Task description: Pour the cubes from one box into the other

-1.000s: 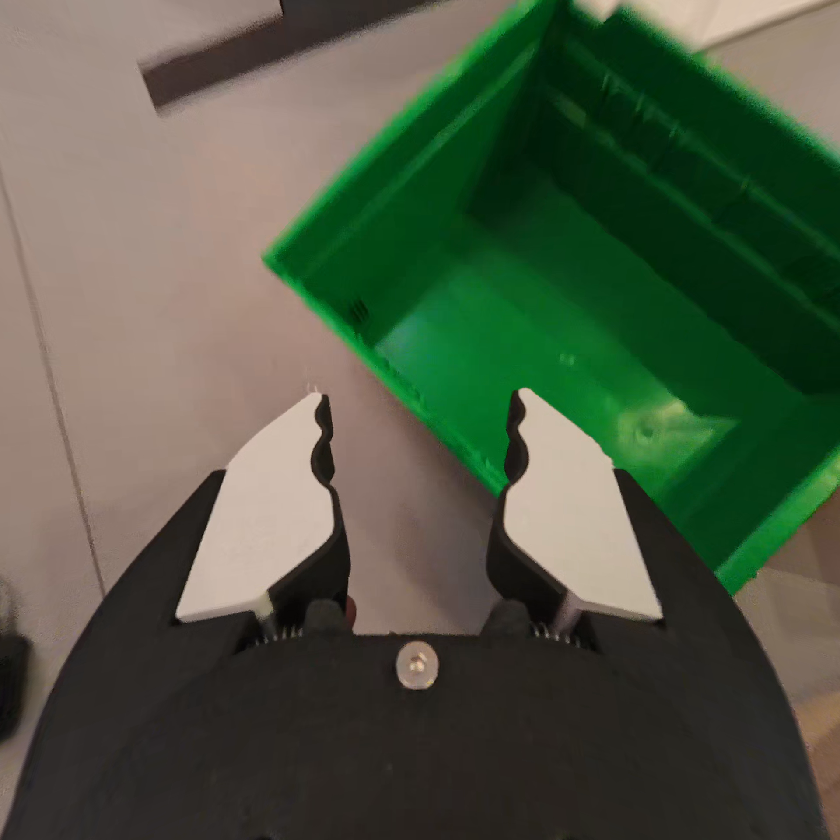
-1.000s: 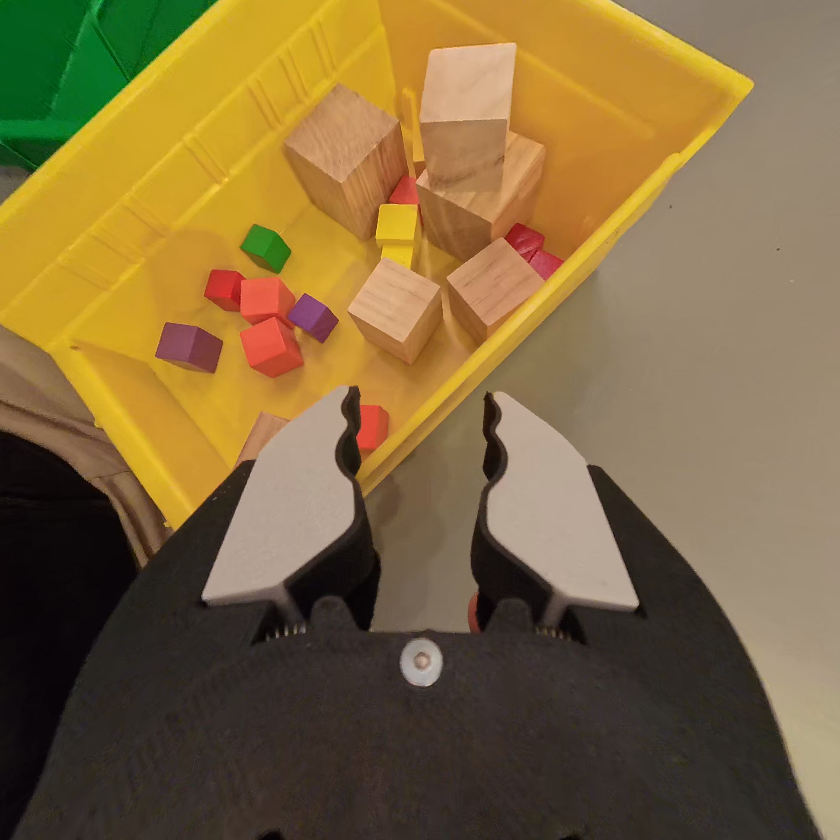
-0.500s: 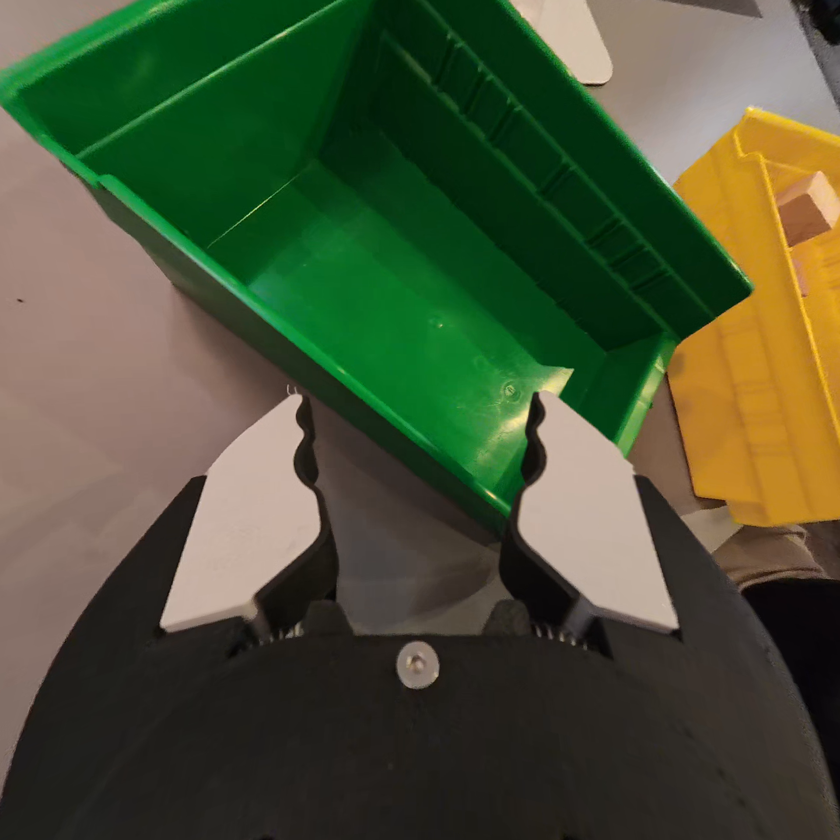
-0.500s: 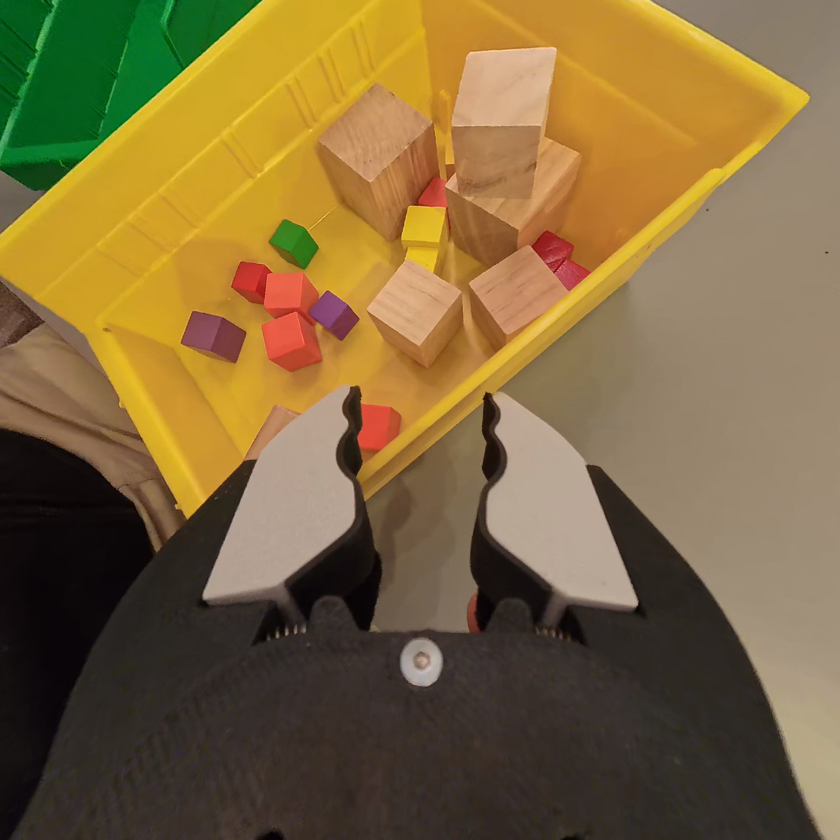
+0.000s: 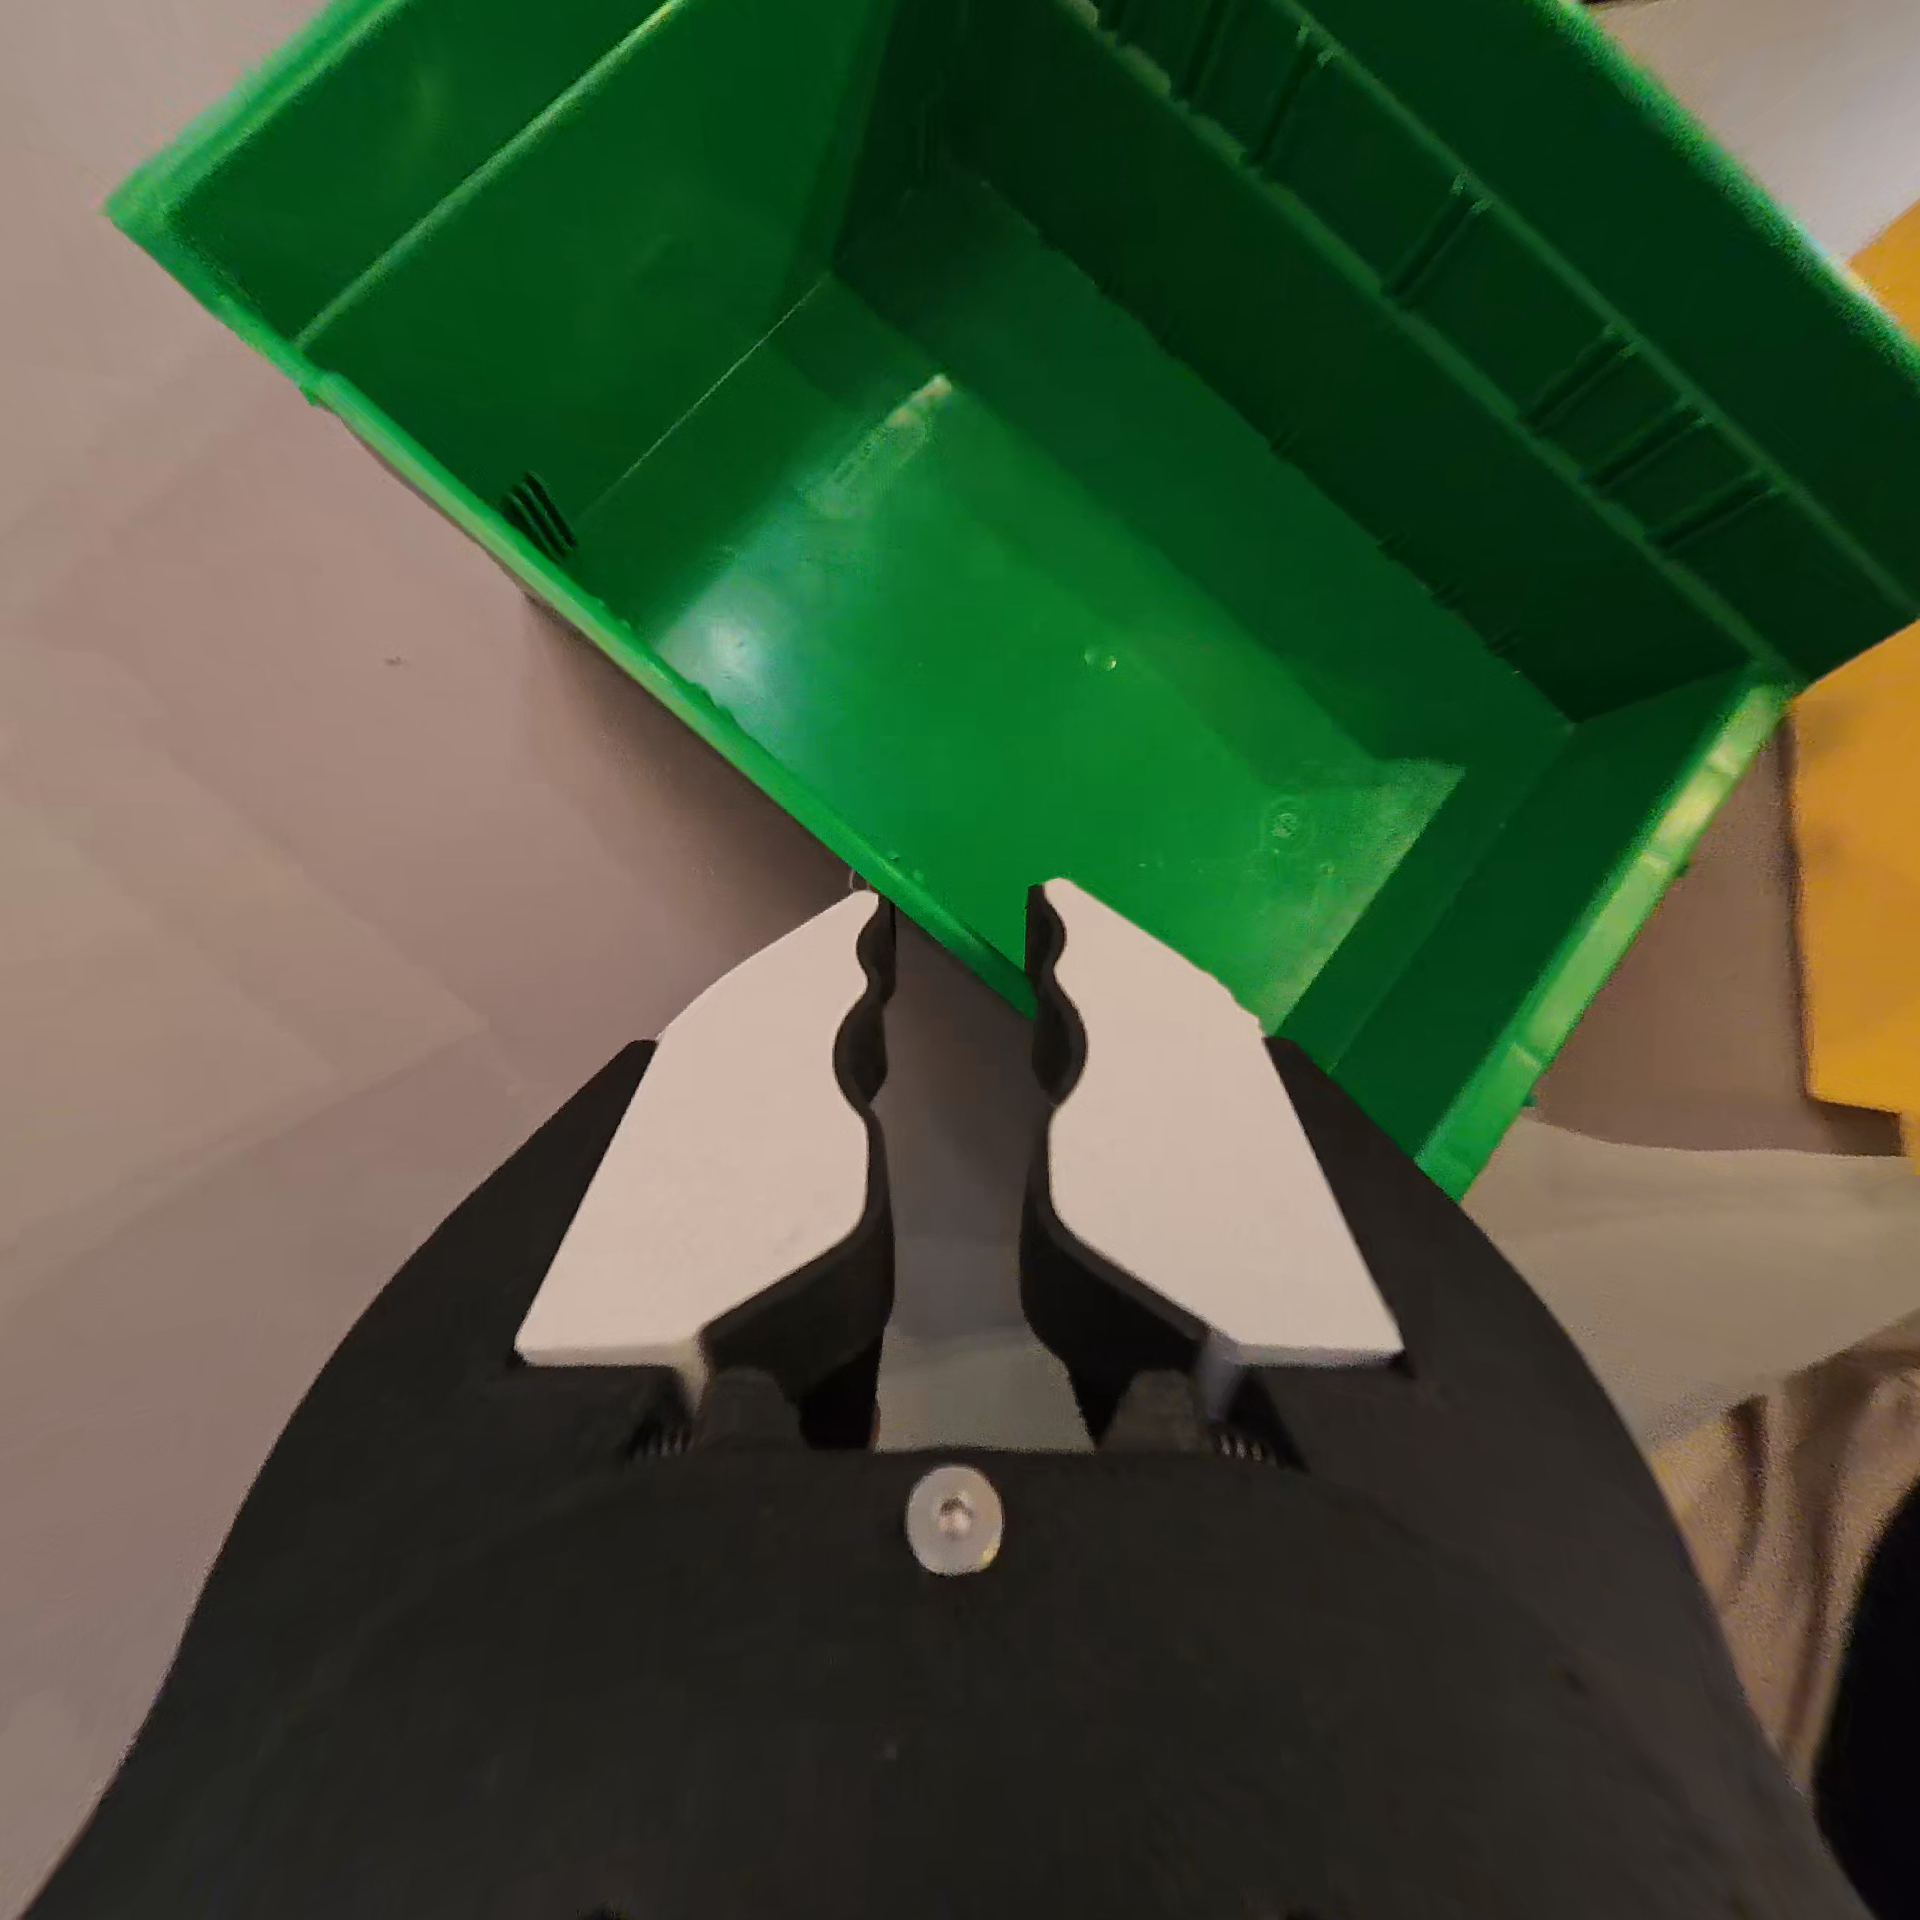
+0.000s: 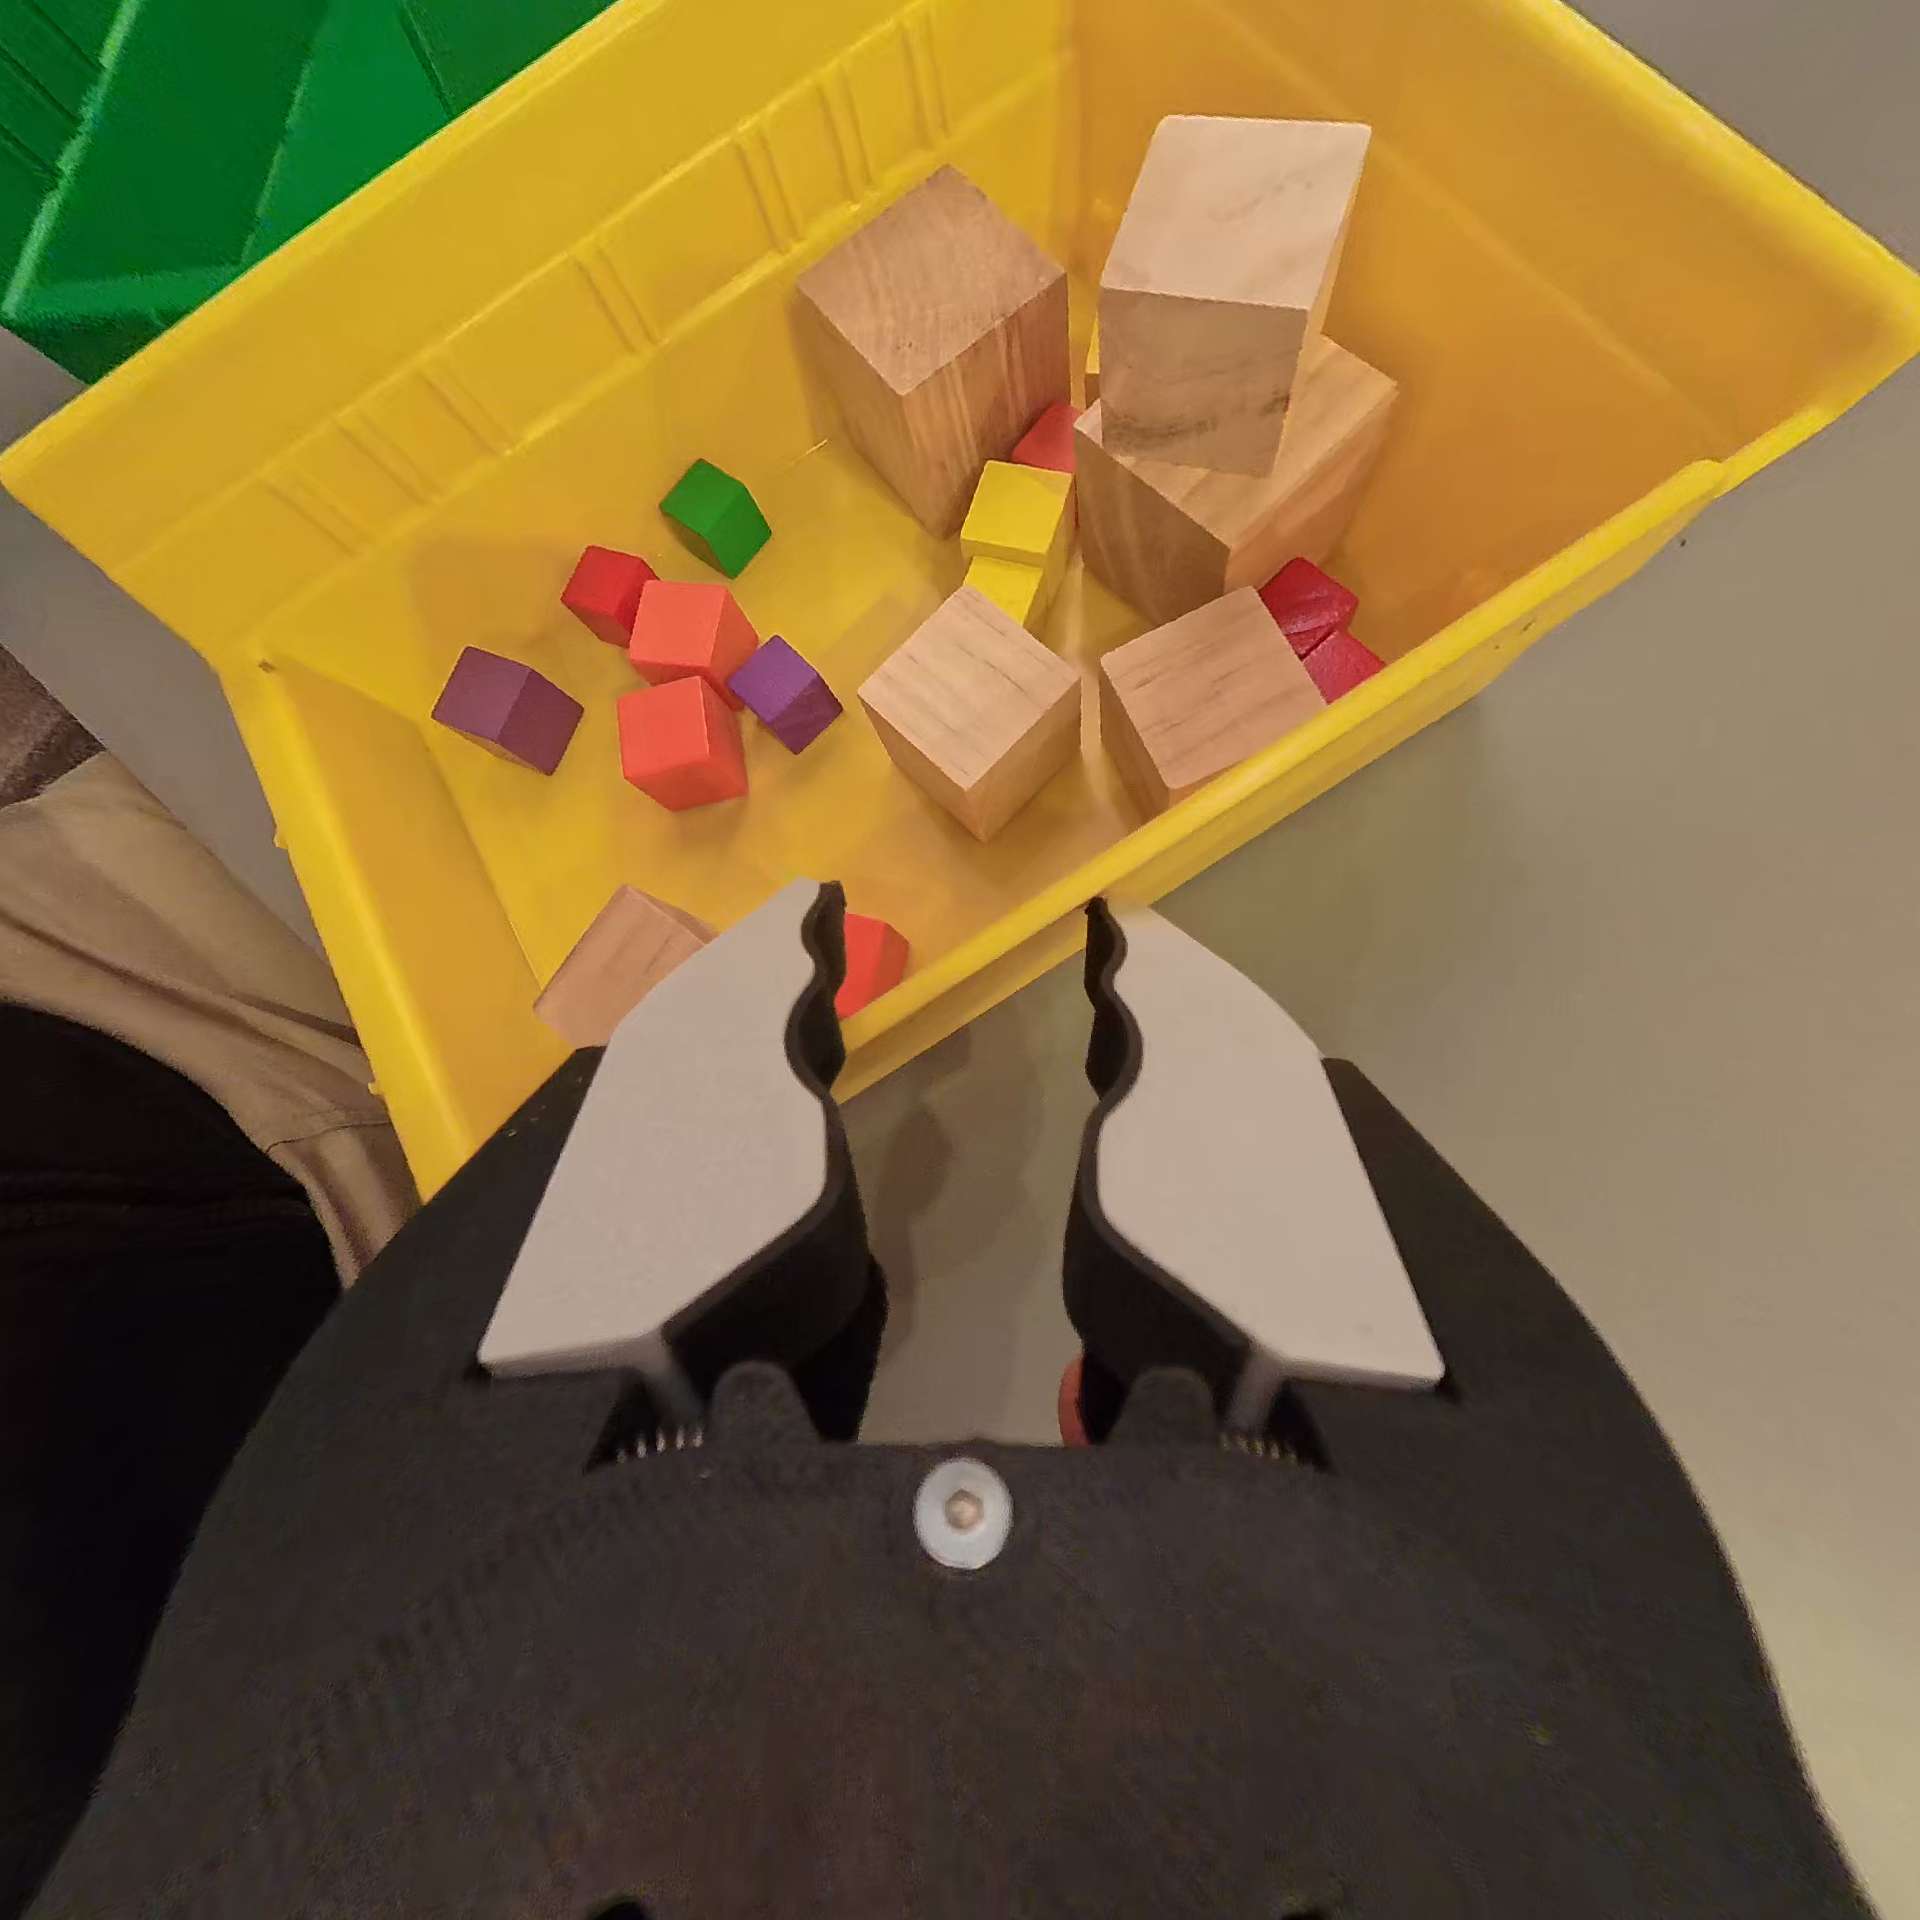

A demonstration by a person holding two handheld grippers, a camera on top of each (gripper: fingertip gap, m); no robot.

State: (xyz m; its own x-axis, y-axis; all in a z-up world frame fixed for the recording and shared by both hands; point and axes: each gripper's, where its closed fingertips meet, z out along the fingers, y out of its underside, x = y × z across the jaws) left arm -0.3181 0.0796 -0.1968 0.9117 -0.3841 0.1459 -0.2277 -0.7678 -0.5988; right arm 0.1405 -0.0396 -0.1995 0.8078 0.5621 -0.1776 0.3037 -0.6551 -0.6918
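My left tongs (image 5: 956, 914) are narrowed to a slim gap straddling the near rim of the green box (image 5: 727, 717); whether the pads actually pinch the wall I cannot tell. That box sits bare inside on the grey tabletop (image 5: 208, 831). My right tongs (image 6: 956, 914) are parted wider around the near wall of the yellow box (image 6: 1351, 748), one finger inside, one outside, not touching it. The yellow box holds the wooden cubes (image 6: 971, 707) and small coloured cubes (image 6: 681, 740).
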